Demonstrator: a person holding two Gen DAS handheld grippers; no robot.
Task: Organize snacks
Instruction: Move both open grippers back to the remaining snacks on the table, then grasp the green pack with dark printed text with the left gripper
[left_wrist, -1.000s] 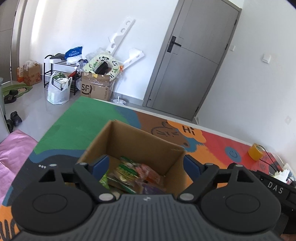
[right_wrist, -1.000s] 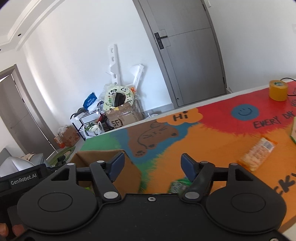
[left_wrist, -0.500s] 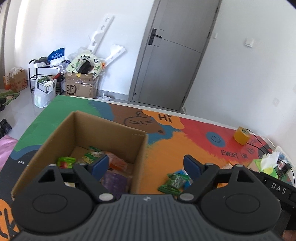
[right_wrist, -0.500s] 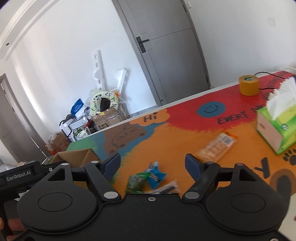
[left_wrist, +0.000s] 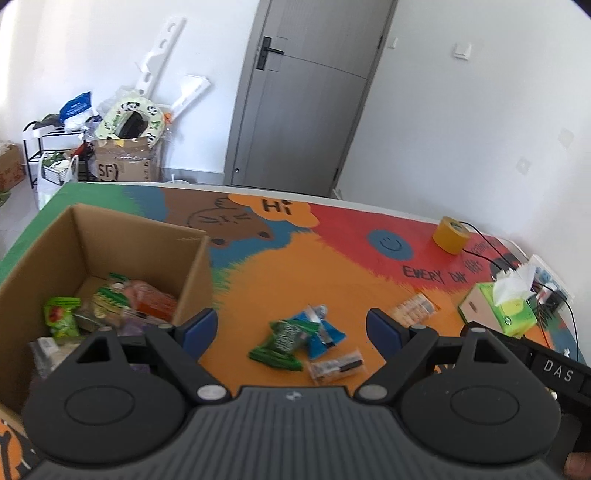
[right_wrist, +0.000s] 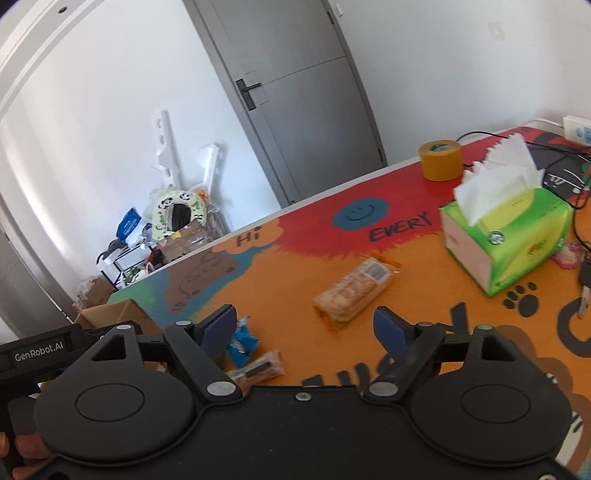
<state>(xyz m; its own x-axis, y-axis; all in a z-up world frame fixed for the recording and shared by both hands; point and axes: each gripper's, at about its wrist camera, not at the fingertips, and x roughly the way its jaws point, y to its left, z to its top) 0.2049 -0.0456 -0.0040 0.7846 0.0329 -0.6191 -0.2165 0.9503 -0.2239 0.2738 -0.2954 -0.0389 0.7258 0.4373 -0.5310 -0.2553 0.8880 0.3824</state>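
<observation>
A cardboard box holding several snack packets stands at the left of the colourful table mat; its corner shows in the right wrist view. On the mat lie a green packet, a blue packet, a clear-wrapped bar and a cracker pack. My left gripper is open and empty, above the green and blue packets. My right gripper is open and empty, just short of the cracker pack; the blue packet and the bar lie by its left finger.
A green tissue box stands on the right of the mat, a yellow tape roll behind it. Cables, keys and a power strip lie at the far right. A grey door and floor clutter are behind.
Both grippers have swung right, away from the box. The loose packets and the tissue box have come into view. Both grippers stay open.
</observation>
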